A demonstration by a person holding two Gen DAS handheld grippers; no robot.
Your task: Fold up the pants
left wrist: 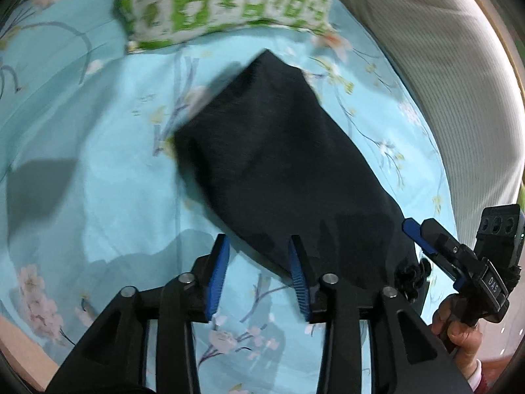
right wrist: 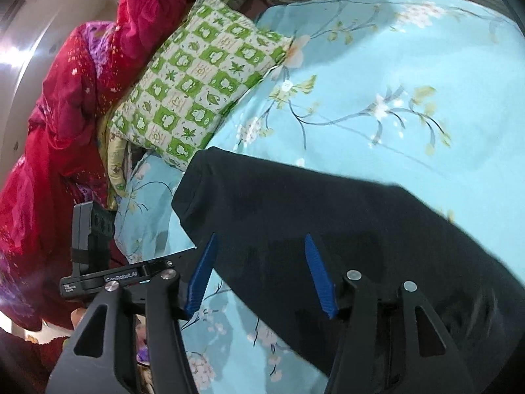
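Dark pants (left wrist: 282,164) are seen lying partly folded on the floral bed sheet (left wrist: 98,164), both the left claw (left wrist: 259,272) and right claw (right wrist: 262,275) spread and empty above the near end, where a fresh grip is judged needed.

Home bedroom: floral bedsheet (right wrist: 377,92), pillow (right wrist: 197,78), quilt (right wrist: 65,105)

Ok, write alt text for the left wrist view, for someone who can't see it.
Dark folded pants lie on a light blue floral bedsheet, with the left gripper open at their near edge. The right gripper reaches in from the right beside the pants, and a green checked pillow sits beyond.
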